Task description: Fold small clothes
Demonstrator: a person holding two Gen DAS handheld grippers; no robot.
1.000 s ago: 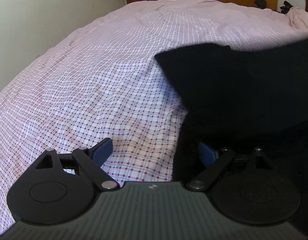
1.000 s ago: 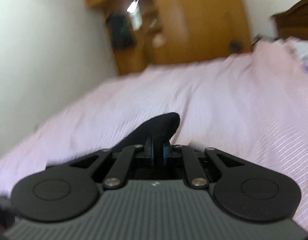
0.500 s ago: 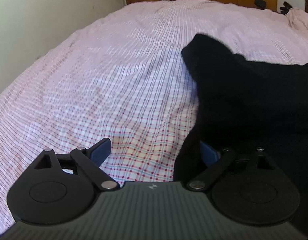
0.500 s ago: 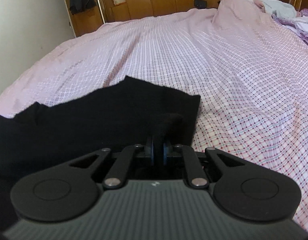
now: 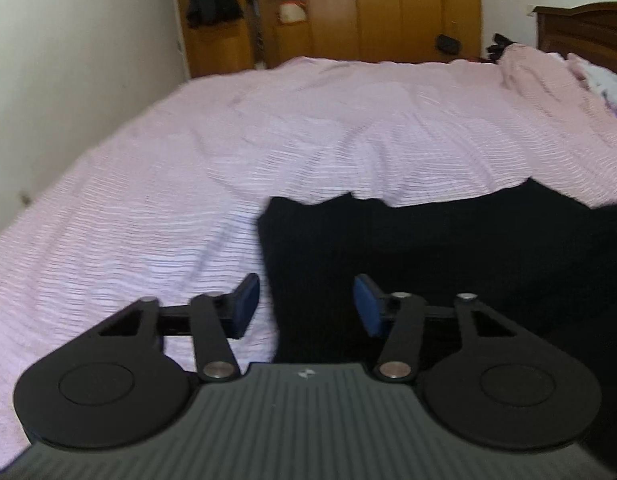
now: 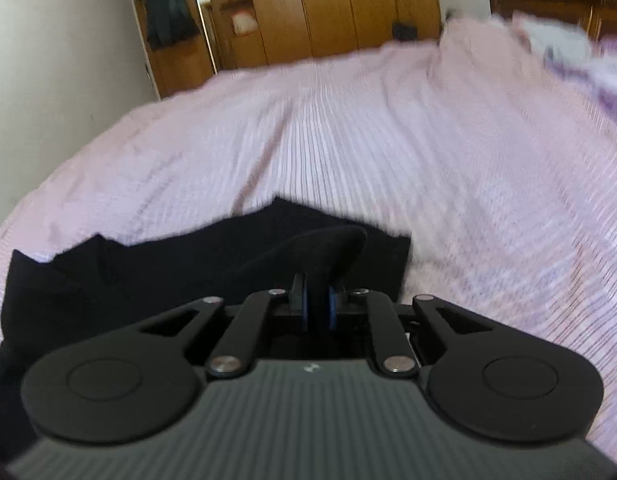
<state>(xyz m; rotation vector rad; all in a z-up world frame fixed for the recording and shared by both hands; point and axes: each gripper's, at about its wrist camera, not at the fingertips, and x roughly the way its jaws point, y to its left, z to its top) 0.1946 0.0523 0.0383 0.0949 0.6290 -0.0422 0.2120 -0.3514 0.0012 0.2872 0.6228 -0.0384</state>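
Matt black cloth garment (image 5: 448,248) – checked cotton bedspread (image 5: 308,128).

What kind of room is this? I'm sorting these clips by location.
A bedroom, most likely. A wide bed under a pink checked cover fills the view, wooden wardrobes line the far wall, and a dark headboard stands at the right. A black garment lies on the bed.

A bed (image 5: 348,128) with pink checked bedding fills the room; wooden wardrobes (image 5: 388,8) and a white wall (image 5: 68,60) stand behind.
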